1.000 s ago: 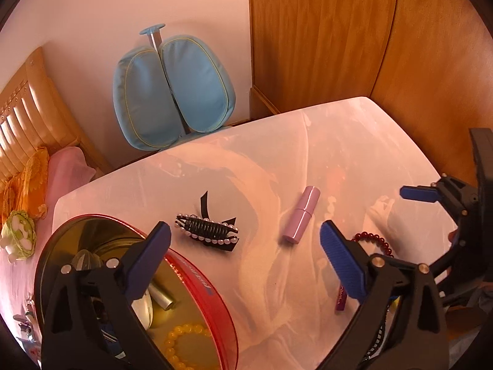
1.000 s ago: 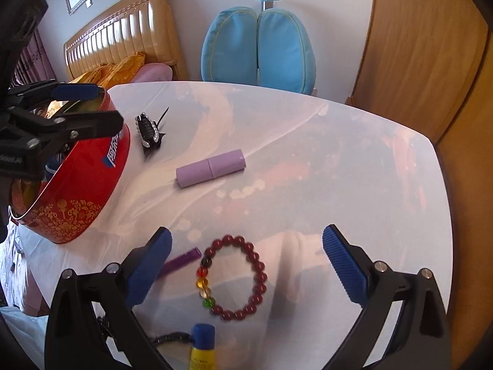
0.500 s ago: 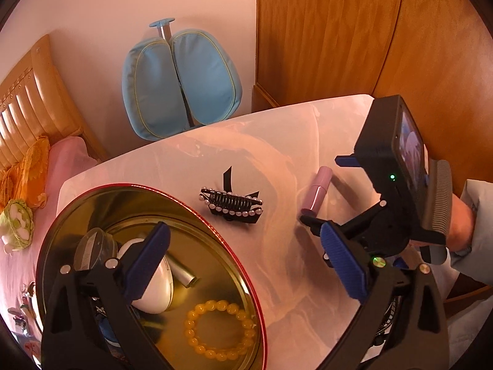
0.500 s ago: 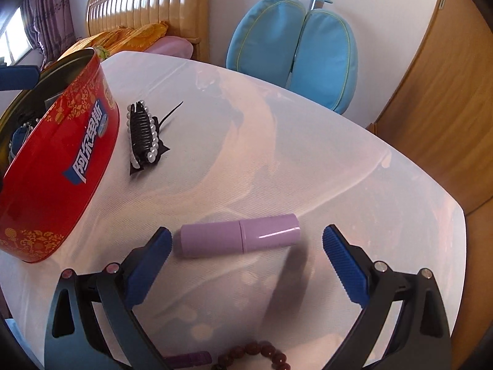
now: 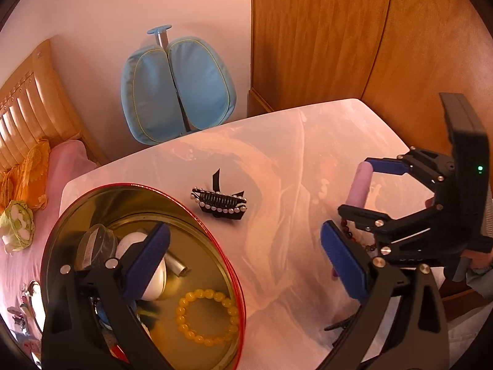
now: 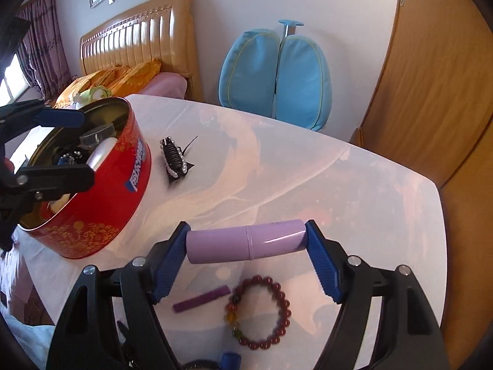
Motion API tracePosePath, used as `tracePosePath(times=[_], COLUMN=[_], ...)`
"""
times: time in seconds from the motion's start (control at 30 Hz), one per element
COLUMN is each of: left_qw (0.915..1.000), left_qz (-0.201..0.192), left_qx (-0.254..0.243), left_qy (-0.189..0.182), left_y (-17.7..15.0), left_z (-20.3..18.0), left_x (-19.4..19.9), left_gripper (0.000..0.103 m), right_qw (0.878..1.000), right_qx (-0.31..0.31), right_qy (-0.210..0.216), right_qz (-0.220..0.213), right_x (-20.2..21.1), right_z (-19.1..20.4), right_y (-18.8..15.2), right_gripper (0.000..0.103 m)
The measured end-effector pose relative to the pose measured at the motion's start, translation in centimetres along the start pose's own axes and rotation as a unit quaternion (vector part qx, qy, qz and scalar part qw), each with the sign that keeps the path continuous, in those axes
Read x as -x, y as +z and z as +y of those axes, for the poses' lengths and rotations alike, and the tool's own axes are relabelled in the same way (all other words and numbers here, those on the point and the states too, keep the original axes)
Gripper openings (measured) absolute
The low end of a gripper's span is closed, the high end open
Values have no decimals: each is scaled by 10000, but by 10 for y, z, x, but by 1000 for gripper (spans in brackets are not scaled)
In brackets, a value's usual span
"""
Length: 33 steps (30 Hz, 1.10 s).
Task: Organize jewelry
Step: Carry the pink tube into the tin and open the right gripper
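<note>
One item now caught: your right gripper (image 6: 246,243) has just been closing, pads now on both ends of the lilac lipstick tube (image 6: 245,242), lifted off the table (image 6: 354,185). Left gripper (image 5: 243,257) hangs wide open, empty, over the red tin (image 6: 101,203). Next, likely the tin; red bead bracelet (image 6: 260,311) and hair clip (image 5: 219,204) still out.
</note>
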<state>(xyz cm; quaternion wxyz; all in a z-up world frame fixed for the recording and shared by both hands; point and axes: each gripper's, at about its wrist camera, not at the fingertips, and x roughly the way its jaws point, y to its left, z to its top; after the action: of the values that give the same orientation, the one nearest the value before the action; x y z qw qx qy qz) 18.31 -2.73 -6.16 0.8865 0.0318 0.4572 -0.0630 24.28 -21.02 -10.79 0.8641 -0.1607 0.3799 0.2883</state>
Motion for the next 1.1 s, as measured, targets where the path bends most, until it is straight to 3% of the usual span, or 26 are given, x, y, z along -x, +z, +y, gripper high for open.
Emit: tracePosePath(times=[0.17, 0.27, 0.5, 0.67, 0.8, 0.97, 1.1], left_qw=[9992, 9987, 9991, 9982, 9980, 9962, 9968], left_qz=[220, 380, 233, 79, -97, 11, 82], left_qx=[-10, -131, -305, -386, -534, -778, -759], left_qy=[329, 315, 179, 443, 309, 388, 227], left_y=[-22, -38, -51, -42, -48, -70, -88], left_z=[-19, -27, -7, 53, 120, 184, 218], left_x=[24, 40, 58, 62, 75, 79, 78], left_gripper=[95, 95, 95, 95, 95, 95, 95], right_qw=[9996, 9986, 9982, 9965, 9976, 9995, 9966], right_qx=[-248, -499, -457, -470, -337, 266, 559], right_qy=[31, 97, -147, -358, -164, 88, 104], right_qz=[-138, -109, -353, -585, -578, -144, 589], right_x=[35, 45, 78, 81, 64, 29, -16], right_z=[4, 9, 35, 77, 128, 205, 246], right_y=[-32, -49, -36, 14, 56, 89, 97], right_gripper=[76, 76, 76, 76, 76, 76, 76])
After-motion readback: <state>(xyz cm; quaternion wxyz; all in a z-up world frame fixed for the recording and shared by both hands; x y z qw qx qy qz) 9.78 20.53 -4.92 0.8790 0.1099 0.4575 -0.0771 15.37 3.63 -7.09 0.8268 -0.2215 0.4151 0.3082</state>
